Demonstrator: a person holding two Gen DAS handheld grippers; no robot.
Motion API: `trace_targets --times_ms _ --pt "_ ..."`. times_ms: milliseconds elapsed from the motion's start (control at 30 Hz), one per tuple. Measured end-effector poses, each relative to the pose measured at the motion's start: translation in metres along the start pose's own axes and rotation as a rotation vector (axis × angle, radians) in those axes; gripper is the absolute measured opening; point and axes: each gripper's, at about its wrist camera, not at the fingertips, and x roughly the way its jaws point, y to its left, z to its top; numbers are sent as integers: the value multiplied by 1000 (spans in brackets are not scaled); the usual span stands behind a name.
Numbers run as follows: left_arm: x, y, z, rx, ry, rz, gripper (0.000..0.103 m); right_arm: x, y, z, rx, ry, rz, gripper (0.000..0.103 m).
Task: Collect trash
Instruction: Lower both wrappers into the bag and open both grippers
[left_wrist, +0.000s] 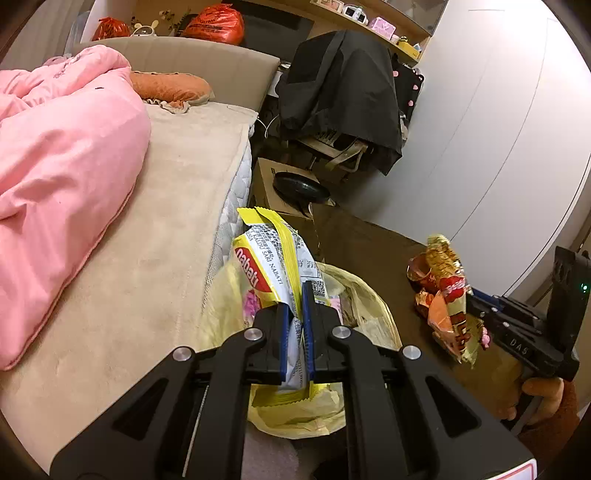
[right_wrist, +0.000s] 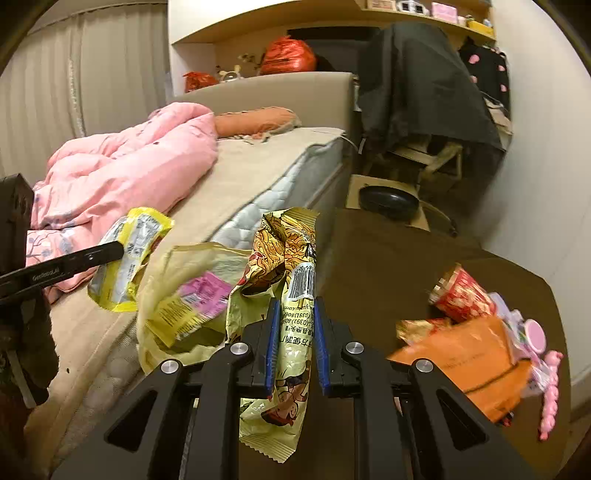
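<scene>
Bedroom, brown table (right_wrist: 388, 258) beside bed. Left gripper (left_wrist: 295, 325) pinching Nabati wrapper (left_wrist: 266, 266), frame centre, above yellow trash bag (left_wrist: 354, 295). Right gripper (right_wrist: 295, 343) pinching noodle wrapper (right_wrist: 291, 280). Step: depositing. Next: spread fingers over bag mouth.

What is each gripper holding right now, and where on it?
Left gripper pinches the yellow Nabati wrapper near its lower end. Right gripper clamps the noodle packet around its middle.
</scene>
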Motion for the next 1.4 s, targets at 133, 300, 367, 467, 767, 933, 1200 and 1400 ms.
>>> trace_targets --times_ms 133,300,367,467,767,933,1200,1400 --pt "5 10 3 -1 11 -29 7 19 10 6 -3 -3 67 17" --pt "47 -1 -5 74 115 -19 7 52 13 5 4 30 119 17" --pt "72 -7 -12 119 186 49 7 69 10 2 16 66 128 17" --pt "104 -6 -23 146 283 92 7 92 8 0 39 112 159 17" --pt "157 8 -33 90 372 0 6 146 6 1 90 203 199 17" --pt "145 19 -25 64 334 -19 6 165 19 -3 64 259 207 17" --pt "139 27 -19 43 337 -15 16 173 26 -12 14 293 177 17" --pt "118 26 -9 44 278 34 35 157 22 -11 11 252 142 22"
